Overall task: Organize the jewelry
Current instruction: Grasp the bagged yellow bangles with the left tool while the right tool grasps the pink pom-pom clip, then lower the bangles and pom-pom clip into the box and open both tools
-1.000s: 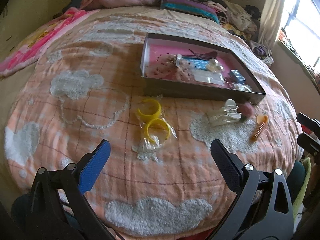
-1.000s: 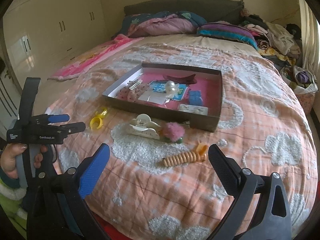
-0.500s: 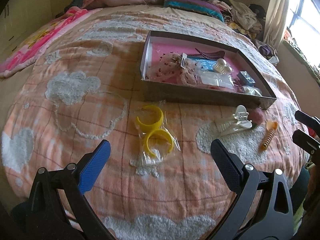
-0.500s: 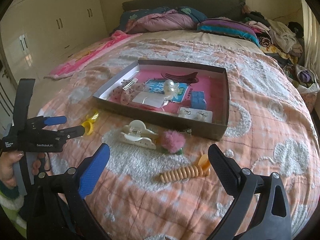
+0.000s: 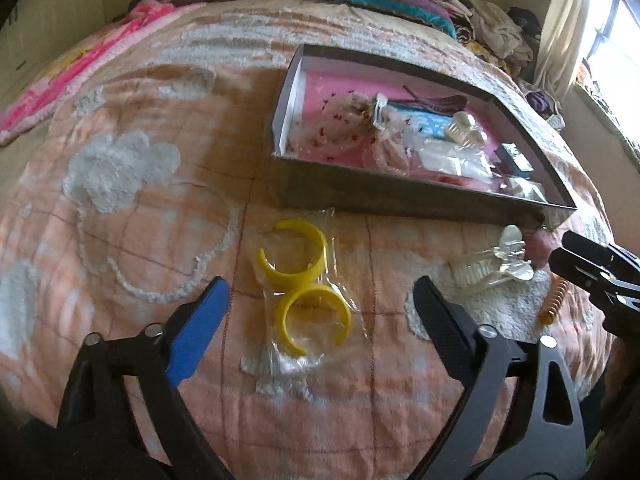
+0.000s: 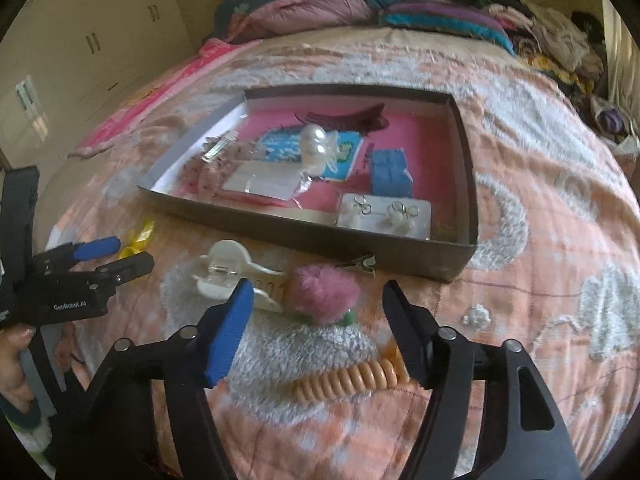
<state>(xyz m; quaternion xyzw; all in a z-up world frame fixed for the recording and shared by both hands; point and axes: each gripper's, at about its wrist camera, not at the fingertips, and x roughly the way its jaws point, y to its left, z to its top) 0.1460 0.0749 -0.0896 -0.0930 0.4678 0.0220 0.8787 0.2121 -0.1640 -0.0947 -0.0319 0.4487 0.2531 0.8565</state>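
Observation:
Two yellow cuff bracelets in a clear bag (image 5: 304, 292) lie on the peach blanket before the box. My left gripper (image 5: 320, 284) hovers over them, its jaws closing, with the bag in the gap and the pads clear of it. A pink pompom clip (image 6: 324, 292) lies in front of my right gripper (image 6: 318, 288), whose jaws are closing with the pompom framed between them, untouched. A white hair claw (image 6: 228, 268) lies to its left and an orange spiral hair tie (image 6: 352, 380) below it. The dark box (image 6: 280, 232) with a pink floor holds several jewelry items.
The left gripper (image 6: 134, 252) shows at the left edge of the right wrist view, held by a hand. The right gripper (image 5: 560, 246) enters the left wrist view from the right. Pillows and piled clothes (image 6: 540, 40) sit at the head of the bed; wardrobe doors (image 6: 92, 40) stand at left.
Both grippers have moved forward and down toward the blanket, so the items look larger and closer. Both pairs of jaws have narrowed, the right more than the left.

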